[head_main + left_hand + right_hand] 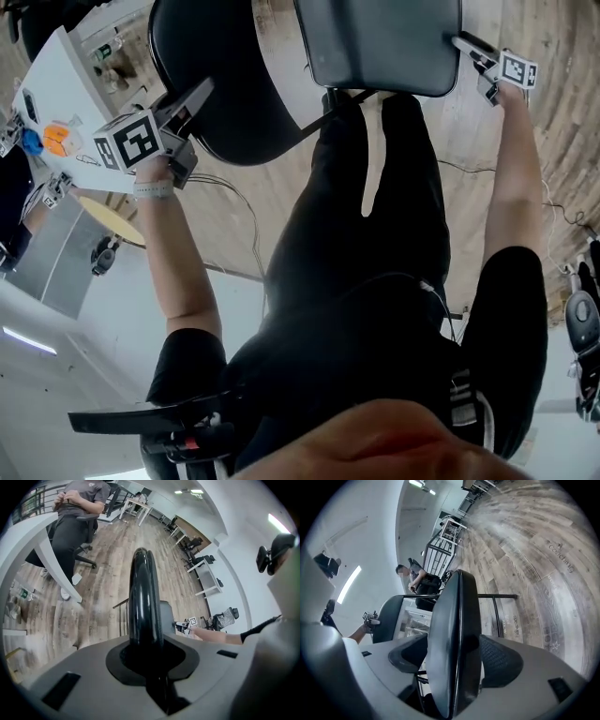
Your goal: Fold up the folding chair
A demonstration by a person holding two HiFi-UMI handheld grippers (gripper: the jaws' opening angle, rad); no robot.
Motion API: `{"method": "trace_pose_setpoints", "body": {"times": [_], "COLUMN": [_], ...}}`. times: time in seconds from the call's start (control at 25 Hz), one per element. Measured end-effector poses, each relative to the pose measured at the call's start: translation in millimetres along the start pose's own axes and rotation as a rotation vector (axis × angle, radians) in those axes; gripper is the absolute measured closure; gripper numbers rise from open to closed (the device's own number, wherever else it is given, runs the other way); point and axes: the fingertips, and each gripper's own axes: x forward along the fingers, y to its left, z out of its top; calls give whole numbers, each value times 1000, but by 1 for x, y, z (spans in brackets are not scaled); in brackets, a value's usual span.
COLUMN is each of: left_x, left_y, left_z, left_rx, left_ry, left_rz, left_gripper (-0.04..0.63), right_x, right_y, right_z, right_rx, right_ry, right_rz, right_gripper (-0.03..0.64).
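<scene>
Nearby, desk (56,89), left hand-held gripper (206,91) clamping backrest (230,103), right one (461,42) wide astride seat (384,42)

Your left gripper (199,96) sits on the rim of the backrest (220,56), left of the seat (384,42). Your right gripper (462,44) straddles the seat's right edge. Your legs (328,206) stand between them, on the seat's near side. A table (52,84) lies far left.
</scene>
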Motion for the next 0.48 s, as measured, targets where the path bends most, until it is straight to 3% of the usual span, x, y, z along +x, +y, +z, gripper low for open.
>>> {"method": "trace_pose_setpoints", "body": {"times": [0.08,0.24,0.36,0.48], "left_x": [1,-1,-5,-4], "left_y": [-1,0,4,2], "left_z": [-1,-4,-4,-4], "left_rx": [-3,-10,-5,-2], "left_ry": [8,36,54,67], "left_rz": [-1,0,1,7], "left_gripper": [540,541,543,543], "right_x": [4,13,25,34], "right_y": [-7,-14,-14,-20], "right_z": [4,-9,-6,-8], "right_rx": [-2,140,66,81], "right_ry": [21,59,113,153], "right_rz": [14,65,96,131], "right_gripper": [293,278,268,268]}}
